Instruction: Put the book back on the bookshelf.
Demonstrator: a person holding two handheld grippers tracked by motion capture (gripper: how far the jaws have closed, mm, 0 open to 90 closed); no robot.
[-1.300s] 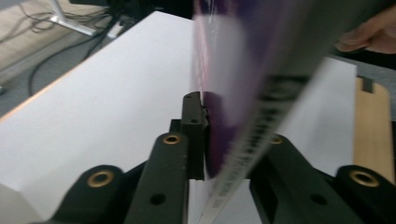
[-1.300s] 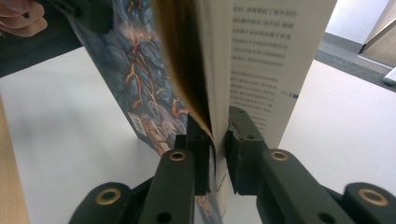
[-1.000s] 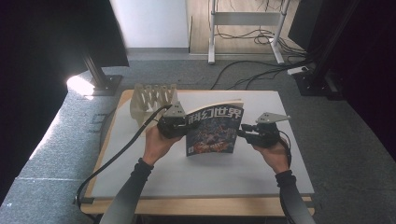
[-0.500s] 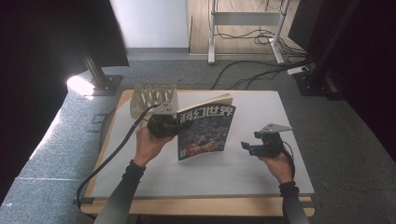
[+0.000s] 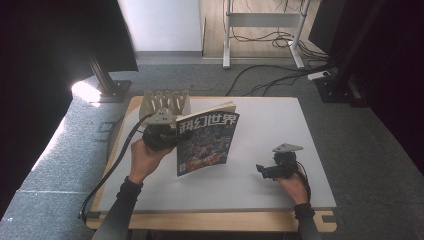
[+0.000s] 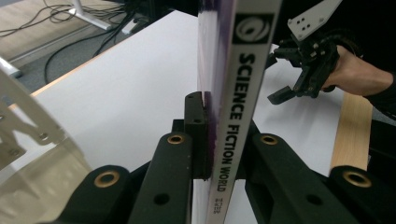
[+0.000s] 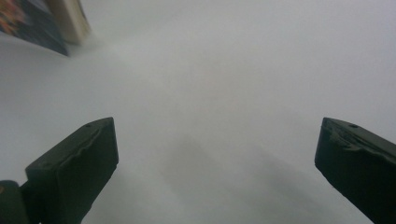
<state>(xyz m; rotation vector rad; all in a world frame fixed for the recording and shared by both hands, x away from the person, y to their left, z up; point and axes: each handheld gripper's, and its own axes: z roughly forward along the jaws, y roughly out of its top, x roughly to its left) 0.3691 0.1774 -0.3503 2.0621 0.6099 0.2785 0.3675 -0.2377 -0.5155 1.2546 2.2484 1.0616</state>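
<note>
Pale wood table edge (image 5: 210,220) nearest, white tabletop sheet (image 5: 280,130) above it. Right gripper (image 5: 265,171) low over the sheet at near right, jaws spread wide after just opening, nothing between them; bare white surface ahead of it. Left gripper (image 5: 172,136) further in, at left, clamped on the spine of a "Science Fiction World" magazine (image 5: 207,142), held upright and tilted, clear of the table. Just behind the magazine, a perforated metal rack (image 5: 165,102) at the table's far-left corner. Beyond: grey carpet, cables (image 5: 270,80), white stand legs (image 5: 262,20).
</note>
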